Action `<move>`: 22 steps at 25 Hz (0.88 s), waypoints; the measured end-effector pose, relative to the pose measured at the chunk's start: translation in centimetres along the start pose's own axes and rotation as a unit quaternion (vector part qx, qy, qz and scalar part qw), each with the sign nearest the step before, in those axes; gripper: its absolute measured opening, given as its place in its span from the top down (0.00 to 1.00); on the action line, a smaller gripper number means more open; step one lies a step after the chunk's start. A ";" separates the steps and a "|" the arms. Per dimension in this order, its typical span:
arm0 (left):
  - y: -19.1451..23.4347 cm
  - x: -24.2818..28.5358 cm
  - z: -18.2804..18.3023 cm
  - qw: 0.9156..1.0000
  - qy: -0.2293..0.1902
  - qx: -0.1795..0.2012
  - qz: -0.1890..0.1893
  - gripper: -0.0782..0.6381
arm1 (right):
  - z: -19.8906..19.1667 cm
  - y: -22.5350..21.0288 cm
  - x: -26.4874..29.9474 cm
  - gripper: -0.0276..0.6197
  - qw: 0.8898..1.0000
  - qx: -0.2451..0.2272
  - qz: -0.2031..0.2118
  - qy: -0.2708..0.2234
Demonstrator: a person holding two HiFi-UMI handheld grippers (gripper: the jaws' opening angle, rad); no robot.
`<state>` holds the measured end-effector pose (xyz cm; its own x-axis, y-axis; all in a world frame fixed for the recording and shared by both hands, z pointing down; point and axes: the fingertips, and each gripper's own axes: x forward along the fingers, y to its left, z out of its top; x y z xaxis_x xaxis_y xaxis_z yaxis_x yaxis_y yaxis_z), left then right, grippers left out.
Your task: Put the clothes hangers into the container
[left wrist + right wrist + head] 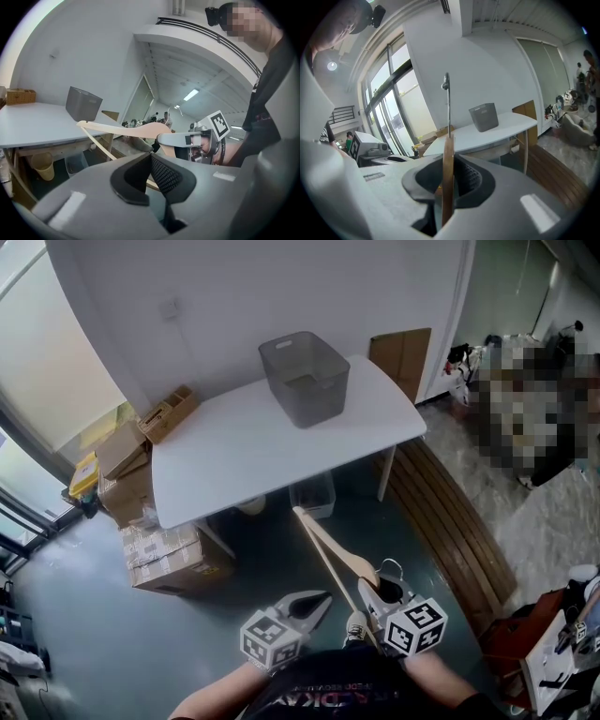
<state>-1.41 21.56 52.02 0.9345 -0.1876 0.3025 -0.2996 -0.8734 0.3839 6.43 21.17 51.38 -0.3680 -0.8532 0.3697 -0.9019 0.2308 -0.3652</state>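
Observation:
A grey plastic container (305, 376) stands on the white table (216, 456), far ahead of both grippers. My right gripper (373, 589) is shut on a wooden clothes hanger (330, 554), whose long arm points toward the table above the floor. In the right gripper view the hanger (447, 183) stands edge-on between the jaws, its metal hook (446, 85) upright and the container (483, 116) beyond. My left gripper (315, 602) is just left of it, shut and empty. The left gripper view shows the closed left gripper (151, 157), the hanger (122, 129), the right gripper (187, 139) and the container (83, 104).
A wooden box (169, 413) sits on the table's left end. Cardboard boxes (173, 559) are stacked on the floor at left. A clear bin (314, 493) stands under the table, and a slatted wooden bench (450, 521) runs along its right. A cardboard sheet (401, 357) leans against the wall.

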 end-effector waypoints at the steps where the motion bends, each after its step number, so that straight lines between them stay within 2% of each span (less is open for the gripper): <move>1: -0.1 0.8 0.2 1.000 0.000 0.000 0.002 0.88 | 0.2 -0.8 -0.1 0.87 1.000 0.001 0.002 0.000; 15: -2.8 13.2 3.9 0.999 -0.013 0.010 0.030 0.88 | 3.8 -11.5 -2.6 0.87 0.999 -0.009 0.046 0.005; 22: -2.4 15.4 5.3 0.999 -0.015 0.008 0.048 0.88 | 5.6 -14.3 -2.2 0.87 0.999 -0.003 0.054 0.001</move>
<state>14.72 18.38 51.18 0.9074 -0.2836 0.3102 -0.3847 -0.8578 0.3409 21.44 17.16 51.04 -0.4640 -0.8219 0.3305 -0.8581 0.3243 -0.3982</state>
